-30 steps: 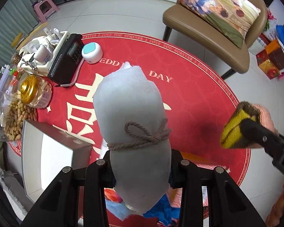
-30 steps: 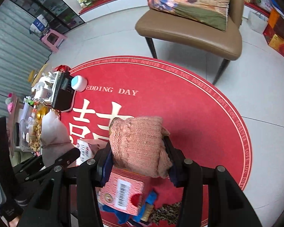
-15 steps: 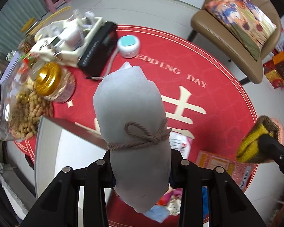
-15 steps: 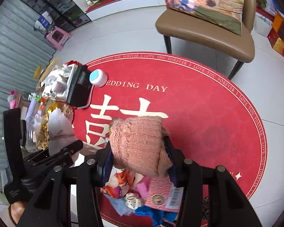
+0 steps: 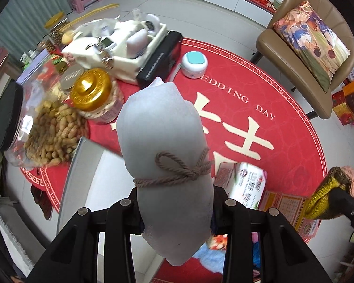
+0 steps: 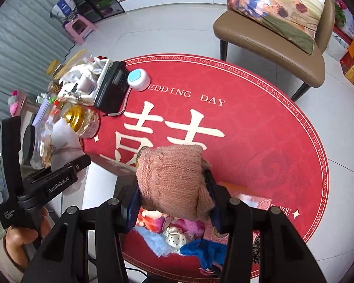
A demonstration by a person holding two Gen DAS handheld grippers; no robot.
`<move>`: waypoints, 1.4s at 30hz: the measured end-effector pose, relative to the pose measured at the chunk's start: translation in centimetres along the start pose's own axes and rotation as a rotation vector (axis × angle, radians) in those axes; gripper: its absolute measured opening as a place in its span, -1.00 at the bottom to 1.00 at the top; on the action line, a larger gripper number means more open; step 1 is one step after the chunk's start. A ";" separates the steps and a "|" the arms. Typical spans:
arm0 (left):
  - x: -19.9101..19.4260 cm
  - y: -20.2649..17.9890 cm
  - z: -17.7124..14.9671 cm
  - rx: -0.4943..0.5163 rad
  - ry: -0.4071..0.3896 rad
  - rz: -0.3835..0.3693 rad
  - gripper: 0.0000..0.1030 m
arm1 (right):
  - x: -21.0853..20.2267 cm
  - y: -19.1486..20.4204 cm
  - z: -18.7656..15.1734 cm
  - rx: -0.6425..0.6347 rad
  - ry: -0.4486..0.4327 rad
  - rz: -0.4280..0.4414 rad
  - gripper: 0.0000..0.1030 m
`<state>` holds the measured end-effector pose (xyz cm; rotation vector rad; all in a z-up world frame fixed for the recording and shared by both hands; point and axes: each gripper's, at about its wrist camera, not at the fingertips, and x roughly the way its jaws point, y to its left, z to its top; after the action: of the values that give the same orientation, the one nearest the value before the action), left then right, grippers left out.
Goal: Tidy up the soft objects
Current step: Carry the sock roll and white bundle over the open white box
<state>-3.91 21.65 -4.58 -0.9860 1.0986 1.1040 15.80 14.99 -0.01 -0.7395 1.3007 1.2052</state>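
My left gripper [image 5: 175,208] is shut on a pale grey cloth bundle [image 5: 164,136] tied with a brown cord, held above the near left edge of the round red table [image 5: 283,127] and over a grey open box [image 5: 82,188]. My right gripper [image 6: 172,200] is shut on a pink knitted piece with a yellow lining [image 6: 171,176], held above a heap of colourful soft cloths [image 6: 177,235]. The left gripper and its bundle [image 6: 63,146] show at the left of the right wrist view. The knitted piece [image 5: 332,193] shows at the right edge of the left wrist view.
On the table's left stand a peanut jar [image 5: 52,132], a gold-lidded jar [image 5: 94,94], a white tray of items [image 5: 129,47], a black device [image 5: 160,59] and a white-teal round case [image 5: 194,64]. Printed packets [image 5: 245,184] lie near. A brown chair with a cushion [image 6: 276,18] stands beyond.
Both grippers have moved left with their loads still held. The left bundle now hangs over the grey box, and the jars and tray have come closer into view.
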 end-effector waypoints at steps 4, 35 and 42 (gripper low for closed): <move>-0.5 1.6 -1.6 -0.011 -0.001 -0.005 -0.24 | -0.1 0.8 -0.9 -0.006 0.012 -0.003 0.00; -3.1 11.6 -16.5 -0.110 0.045 0.004 -0.24 | -0.3 12.0 -14.2 -0.252 0.176 0.039 0.00; -4.1 13.3 -16.2 -0.154 -0.004 0.013 -0.24 | -0.7 15.1 -13.0 -0.320 0.153 0.051 0.00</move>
<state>-20.07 7.71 -4.42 -1.0981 1.0299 1.2150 -2.34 6.83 1.42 -1.0511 1.2706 1.4397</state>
